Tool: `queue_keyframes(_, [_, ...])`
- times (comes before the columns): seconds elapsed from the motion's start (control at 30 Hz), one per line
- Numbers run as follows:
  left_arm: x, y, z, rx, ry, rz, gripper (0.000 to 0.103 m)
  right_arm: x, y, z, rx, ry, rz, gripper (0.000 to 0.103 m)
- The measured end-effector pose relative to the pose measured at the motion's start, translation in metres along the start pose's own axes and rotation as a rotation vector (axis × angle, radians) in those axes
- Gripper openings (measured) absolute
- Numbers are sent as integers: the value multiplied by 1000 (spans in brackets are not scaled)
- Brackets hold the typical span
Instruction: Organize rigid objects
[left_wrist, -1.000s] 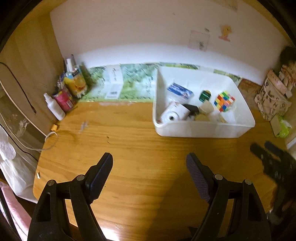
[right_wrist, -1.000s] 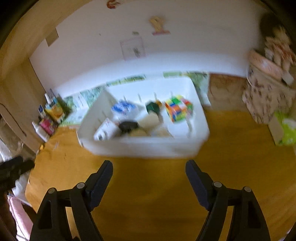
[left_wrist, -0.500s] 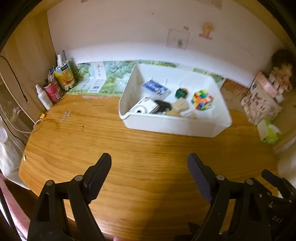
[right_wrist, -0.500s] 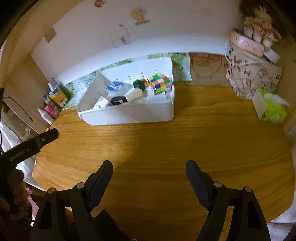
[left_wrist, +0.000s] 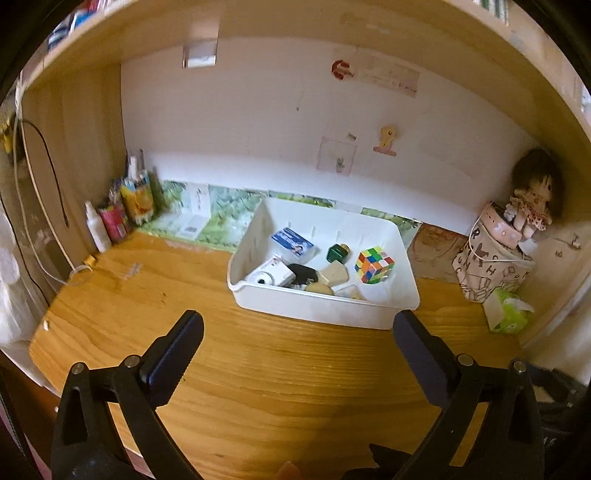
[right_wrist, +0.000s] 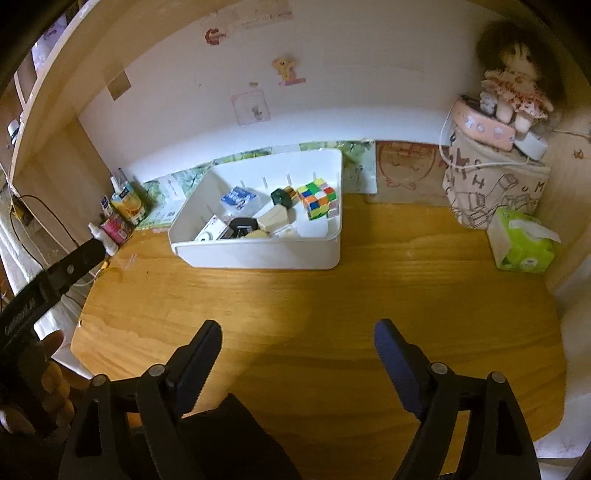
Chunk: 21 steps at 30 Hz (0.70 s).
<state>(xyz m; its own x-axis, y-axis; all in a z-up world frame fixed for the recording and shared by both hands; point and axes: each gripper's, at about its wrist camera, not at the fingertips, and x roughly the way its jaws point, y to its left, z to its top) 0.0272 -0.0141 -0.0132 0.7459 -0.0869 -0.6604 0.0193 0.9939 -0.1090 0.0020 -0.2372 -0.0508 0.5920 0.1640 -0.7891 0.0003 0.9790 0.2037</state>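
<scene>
Rubik's cube (left_wrist: 374, 265) sits at three o'clock inside one white bin (left_wrist: 325, 308), left view; left hand-held gripper (left_wrist: 297, 330) opening wide, empty. Right view: right hand-held gripper (right_wrist: 297, 339) opening too, nothing between. One camera (right_wrist: 211, 232), one green bottle (right_wrist: 280, 196). Surface (right_wrist: 406, 288) bare — sorting looks finished; next, retreat.

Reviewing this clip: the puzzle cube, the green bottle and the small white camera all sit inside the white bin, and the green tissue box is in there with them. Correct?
Not quite. The tissue box stands outside the bin, on the table near the right wall, as the right wrist view shows. The cube, bottle and camera are inside.
</scene>
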Motion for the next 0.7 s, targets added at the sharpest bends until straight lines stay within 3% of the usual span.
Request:
queue_keyframes(0.07, [-6,2,0,3,-13,5,102,-5,6,0,-12,-29,-16,103])
queue_keyframes(0.4, [-28,0,-9,74,-47,50,102,-25,45,-17,-123,-116,-17,103])
queue_keyframes(0.7, [-36,-10,-17,138,-47,22,102,-32,44,-28,-92,-116,-33,103])
